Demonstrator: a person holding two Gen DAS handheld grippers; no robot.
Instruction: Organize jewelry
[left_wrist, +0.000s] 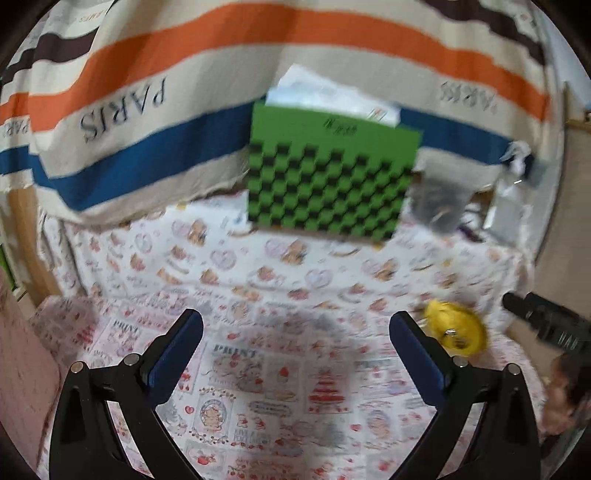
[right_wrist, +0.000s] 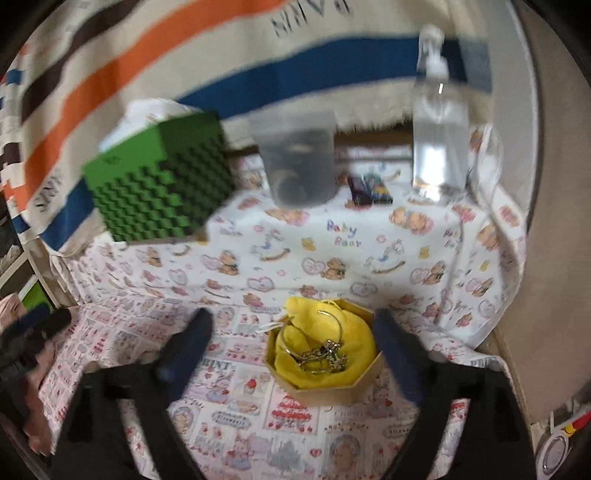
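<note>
A small octagonal gold box (right_wrist: 325, 387) with yellow lining holds tangled gold jewelry (right_wrist: 325, 356) and a hoop. It sits on the printed cloth just ahead of my right gripper (right_wrist: 291, 350), which is open and empty, fingers either side of the box's near half, above it. In the left wrist view the same yellow box (left_wrist: 456, 330) lies to the right of my left gripper (left_wrist: 295, 339), which is open and empty over bare cloth.
A green checkered box (left_wrist: 332, 177) with white paper stands at the back, also in the right wrist view (right_wrist: 159, 184). A grey translucent cup (right_wrist: 297, 158), a clear spray bottle (right_wrist: 439, 136) and a small dark packet (right_wrist: 369, 190) stand behind. A striped PARIS cloth (left_wrist: 122, 110) hangs behind.
</note>
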